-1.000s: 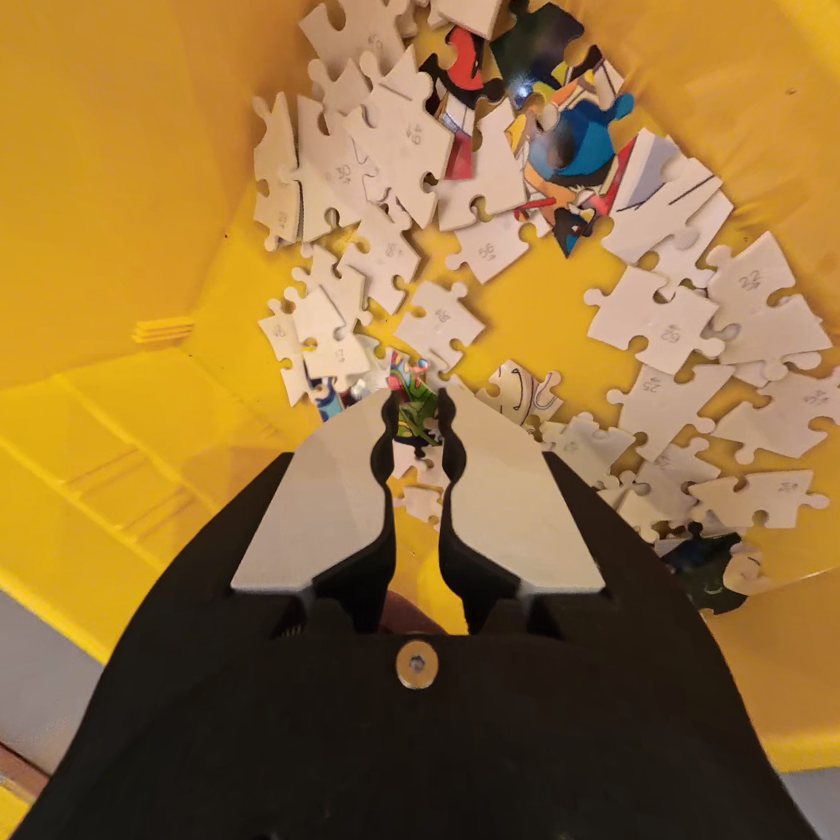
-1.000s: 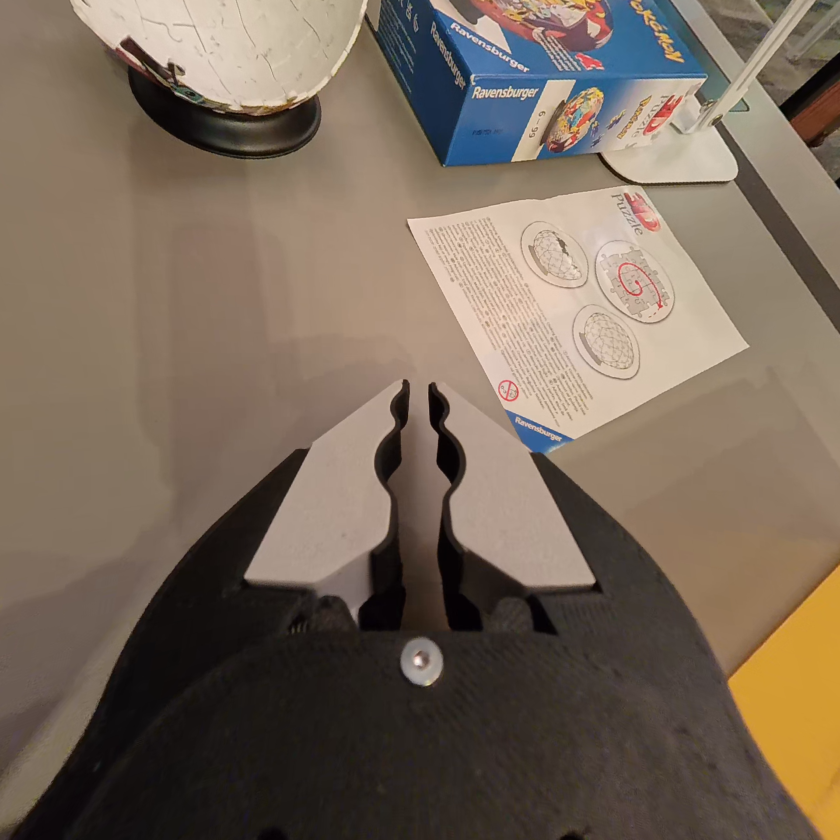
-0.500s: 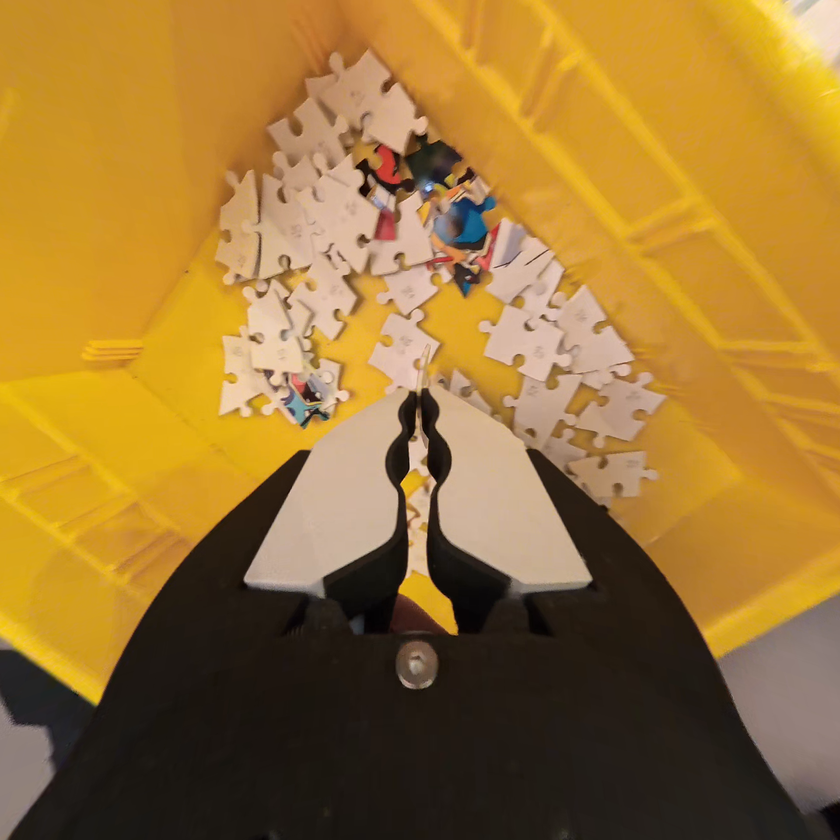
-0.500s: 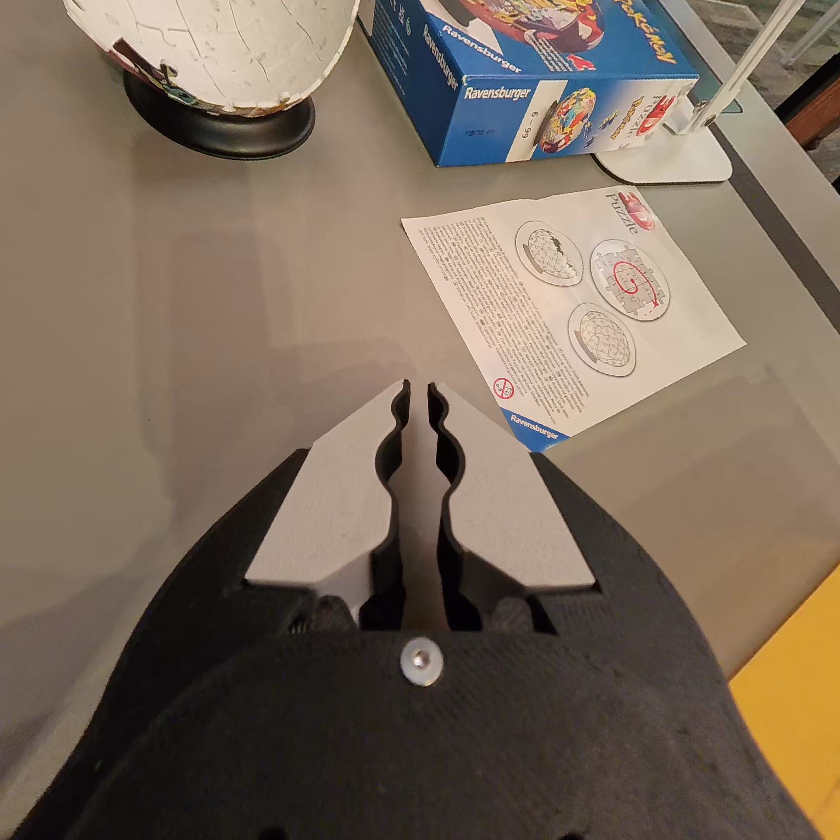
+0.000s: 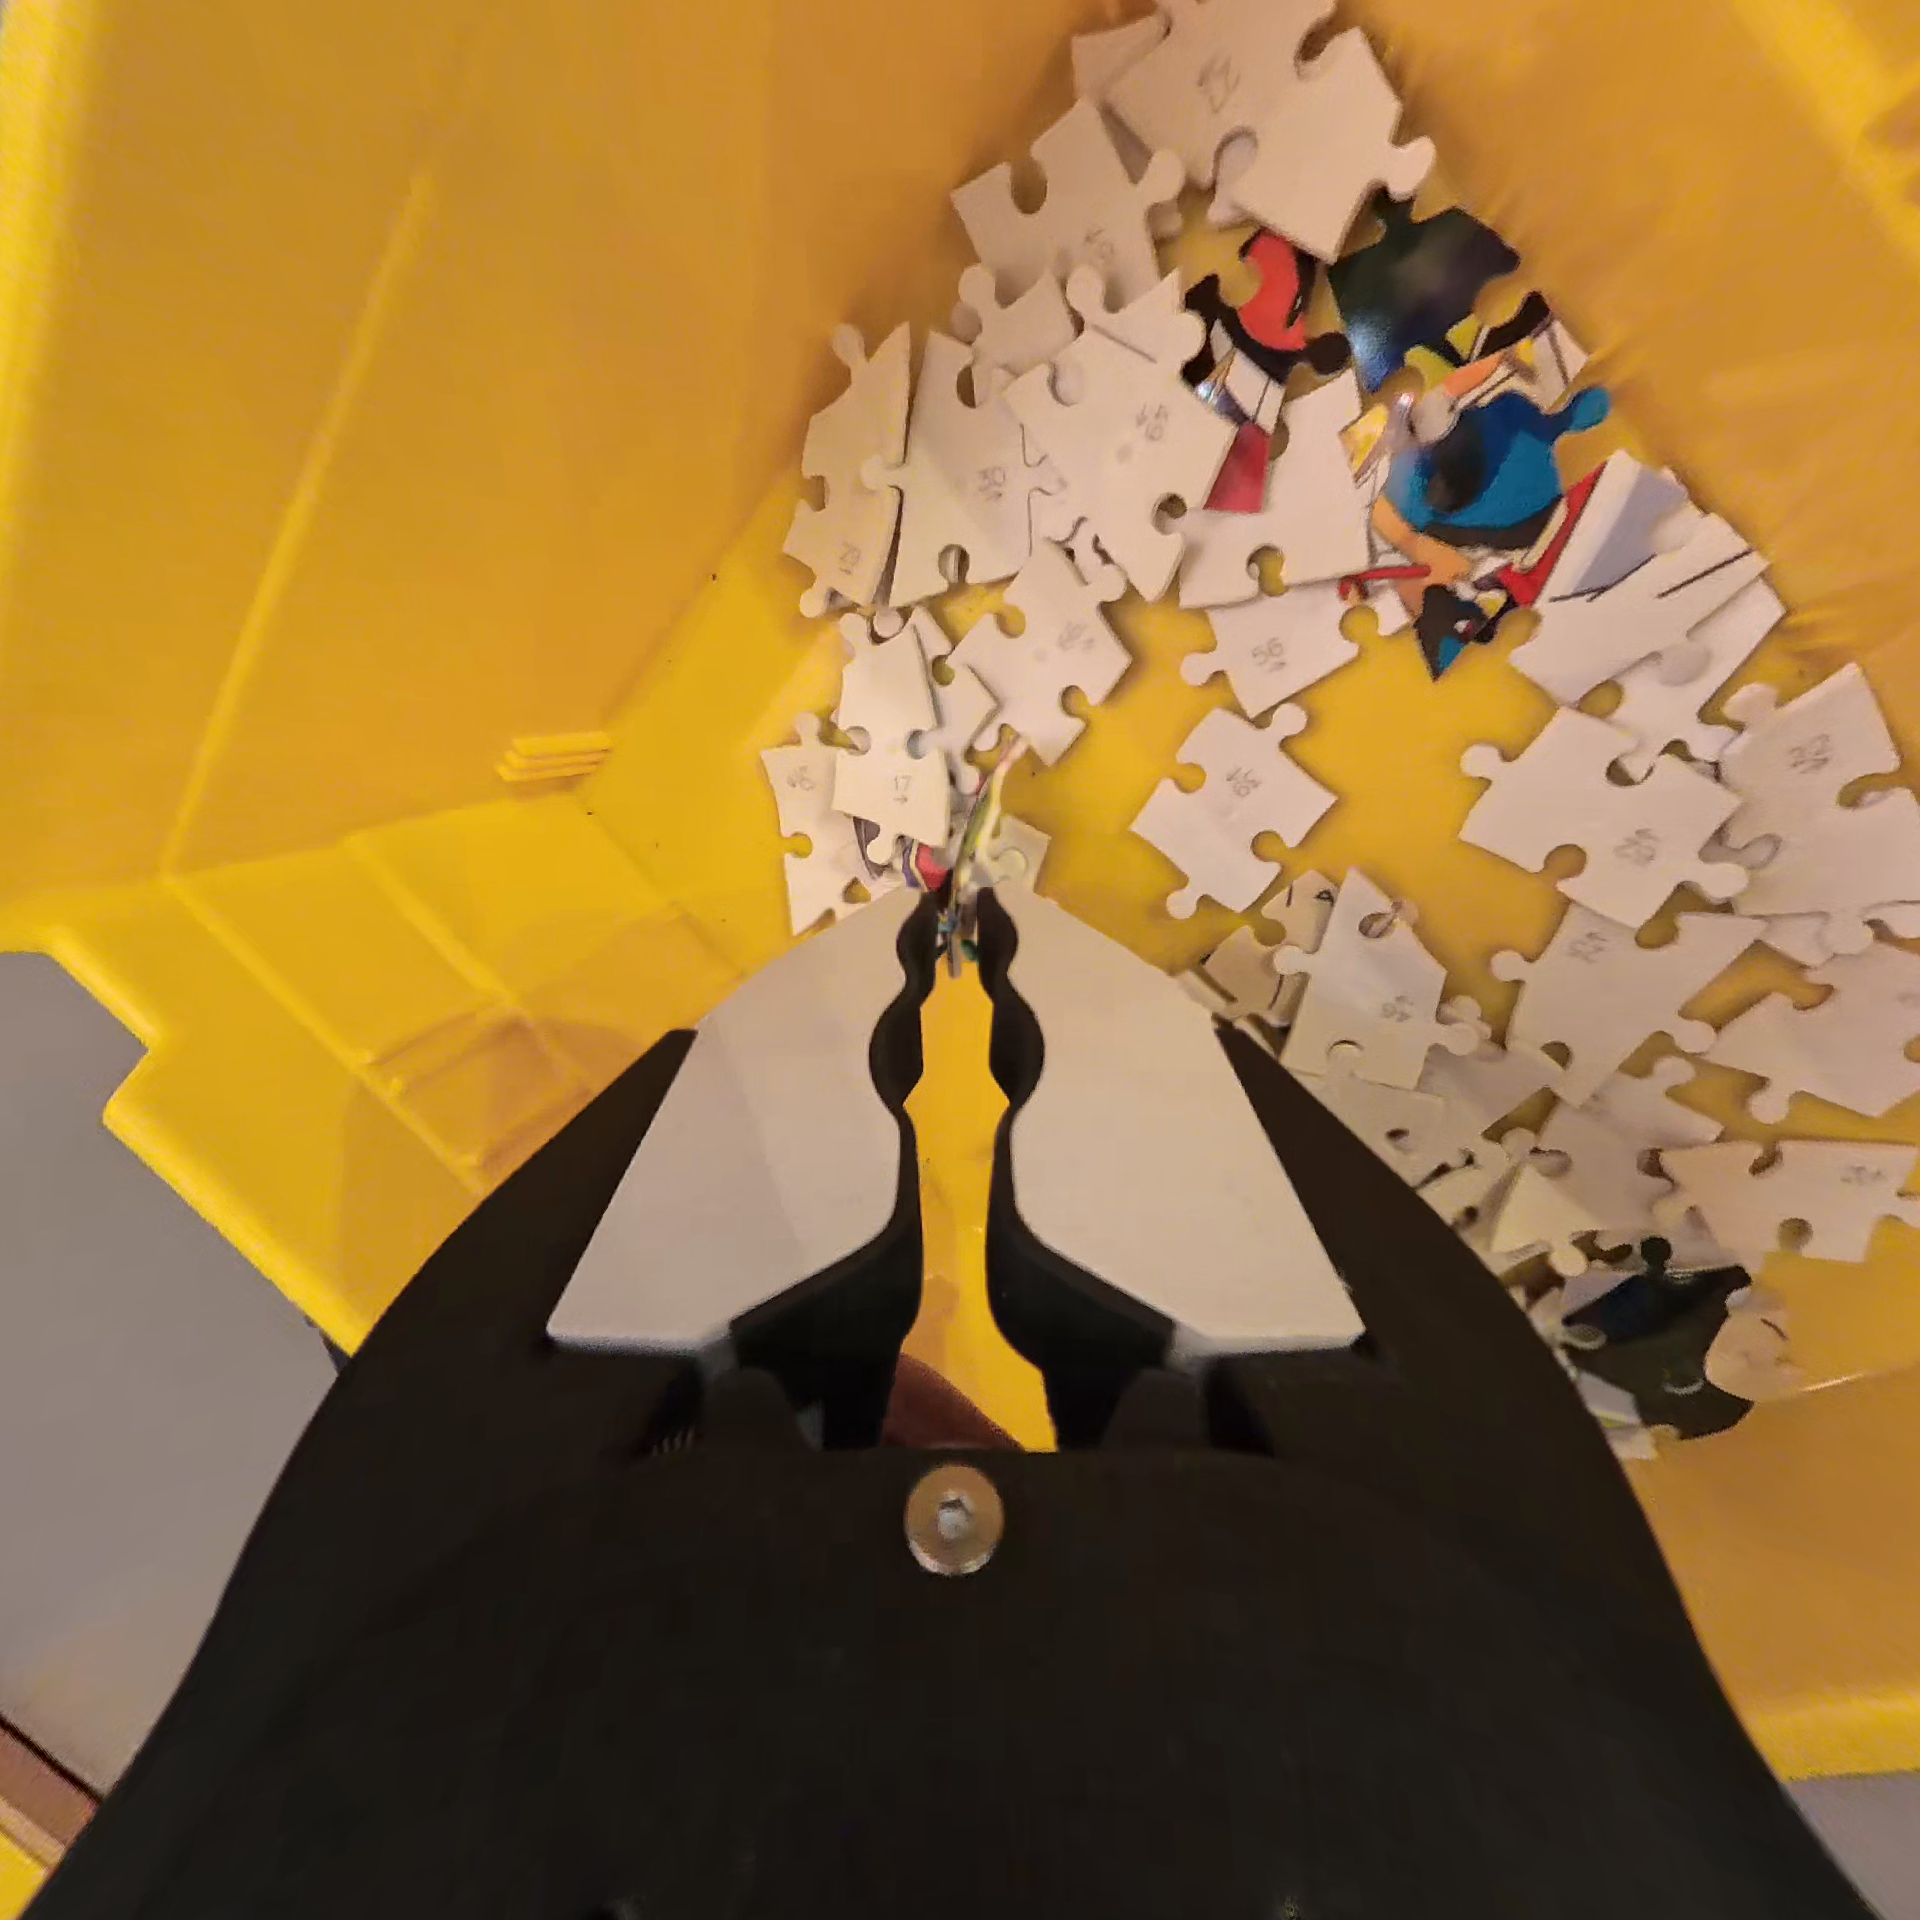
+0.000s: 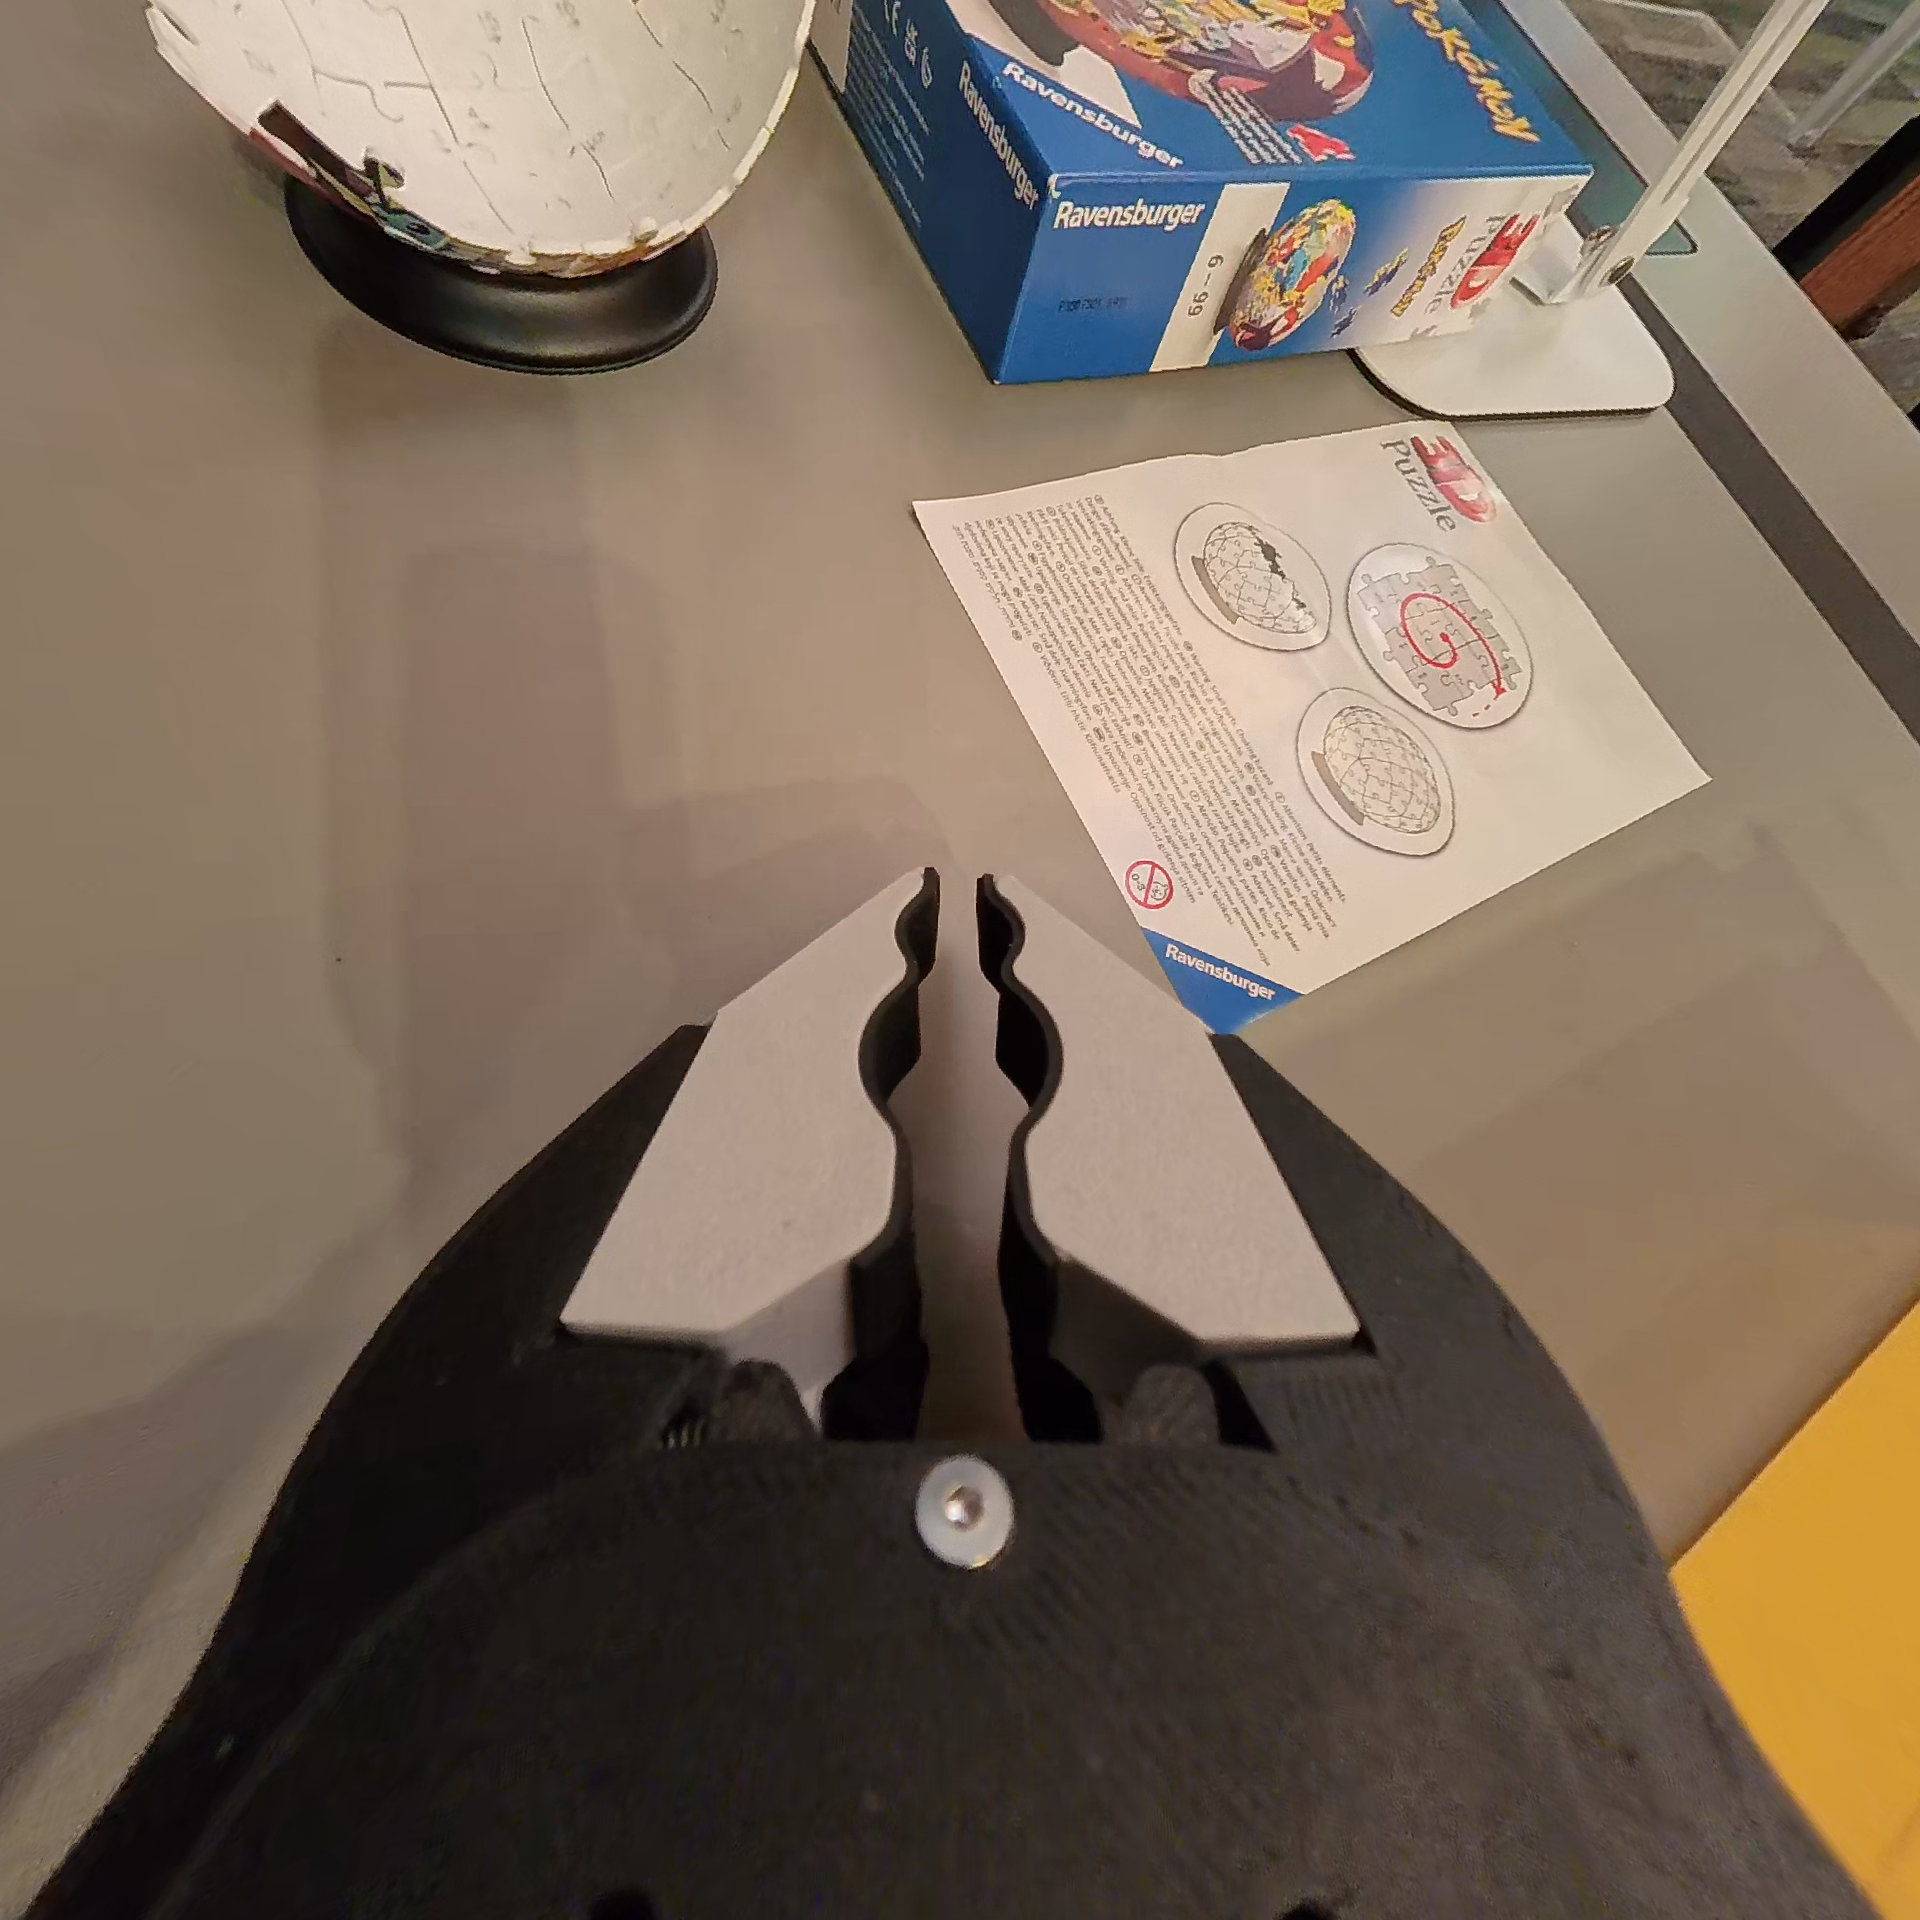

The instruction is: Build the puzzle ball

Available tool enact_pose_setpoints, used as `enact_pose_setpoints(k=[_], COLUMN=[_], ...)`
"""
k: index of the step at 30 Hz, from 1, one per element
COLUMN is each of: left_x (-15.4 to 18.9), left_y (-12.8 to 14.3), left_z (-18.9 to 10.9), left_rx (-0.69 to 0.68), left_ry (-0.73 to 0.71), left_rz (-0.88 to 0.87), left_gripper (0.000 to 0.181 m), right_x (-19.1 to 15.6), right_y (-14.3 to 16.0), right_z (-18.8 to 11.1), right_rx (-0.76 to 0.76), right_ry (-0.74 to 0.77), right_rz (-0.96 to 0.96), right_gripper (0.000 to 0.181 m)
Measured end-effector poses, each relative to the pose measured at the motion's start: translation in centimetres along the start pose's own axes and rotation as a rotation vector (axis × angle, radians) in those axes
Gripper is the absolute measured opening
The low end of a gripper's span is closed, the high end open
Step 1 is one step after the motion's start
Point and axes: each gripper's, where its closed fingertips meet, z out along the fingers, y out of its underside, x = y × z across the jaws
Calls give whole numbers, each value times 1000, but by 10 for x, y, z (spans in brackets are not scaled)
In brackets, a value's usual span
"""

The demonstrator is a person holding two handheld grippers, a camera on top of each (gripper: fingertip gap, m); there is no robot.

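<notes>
My left gripper (image 5: 958,914) is inside a yellow bin (image 5: 312,520) and is shut on a puzzle piece (image 5: 982,821), seen edge-on, with its coloured face just showing. Many loose puzzle pieces (image 5: 1236,790) lie on the bin floor, mostly white backs up, a few colourful ones at the far side (image 5: 1455,468). My right gripper (image 6: 956,883) is shut and empty, with only a thin slit between the tips, above the grey table (image 6: 416,727). The half-built puzzle ball (image 6: 488,114), white inside showing, rests on a black stand (image 6: 499,312) at the far left.
A blue puzzle box (image 6: 1195,208) lies at the back. A printed leaflet (image 6: 1309,717) lies flat to the right of my right gripper. A white stand base (image 6: 1517,364) sits behind it. The yellow bin's corner (image 6: 1818,1558) shows at the lower right. There is about 55 cm between the tips of the two grippers. Measured from the fingertips, the half-built puzzle ball (image 6: 488,114) is 20 cm or so from the right gripper and 35 cm from the left.
My left gripper closed on a coloured piece from the bin floor, rose with it, then came nearer the pieces again, turned left. The right gripper has barely moved.
</notes>
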Motion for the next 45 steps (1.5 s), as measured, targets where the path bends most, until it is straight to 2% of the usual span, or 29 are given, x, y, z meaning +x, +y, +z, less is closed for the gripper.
enact_pose_setpoints(k=[9, 11, 14, 16, 21, 22, 25, 31, 34, 36, 41, 45], left_x=[-2, 6, 34, 41, 22, 20, 10, -23, -25, -27, -13, -13], left_y=[-1, -1, -2, 0, 8, 7, -1, -14, -19, -14, -13, -11], left_z=[3, 1, -11, -13, 3, 3, -4, -10, -3, 4, 20, 24], left_rx=[-4, -10, 8, -4, -70, -68, -21, 42, 34, -24, -70, -116], left_ry=[13, 88, 303, 360, 229, 217, 183, 7, -49, -86, 5, 27], left_rz=[17, 6, -32, -50, -38, -37, -52, 13, 91, 168, 186, 180], left_gripper=[2, 2, 2, 5, 37, 38, 32, 23, 24, 26, 33, 29], right_x=[1, 1, 1, 1, 1, 1, 1, 1, 1, 1, 1, 1], right_y=[0, 0, 0, 0, 0, 0, 0, 0, 0, 0, 0, 0], right_z=[0, 0, 0, 0, 0, 0, 0, 0, 0, 0, 0, 0], right_rx=[5, 4, 5, 6, 7, 7, 6, 5, 2, 2, 5, 10], right_ry=[-3, -3, -5, -10, -15, -14, -16, -19, -18, -17, -18, -17], right_rz=[9, 8, 10, 14, 14, 14, 15, 21, 19, 18, 19, 21], right_gripper=[5, 5, 5, 5, 5, 5, 5, 5, 5, 5, 5, 5])
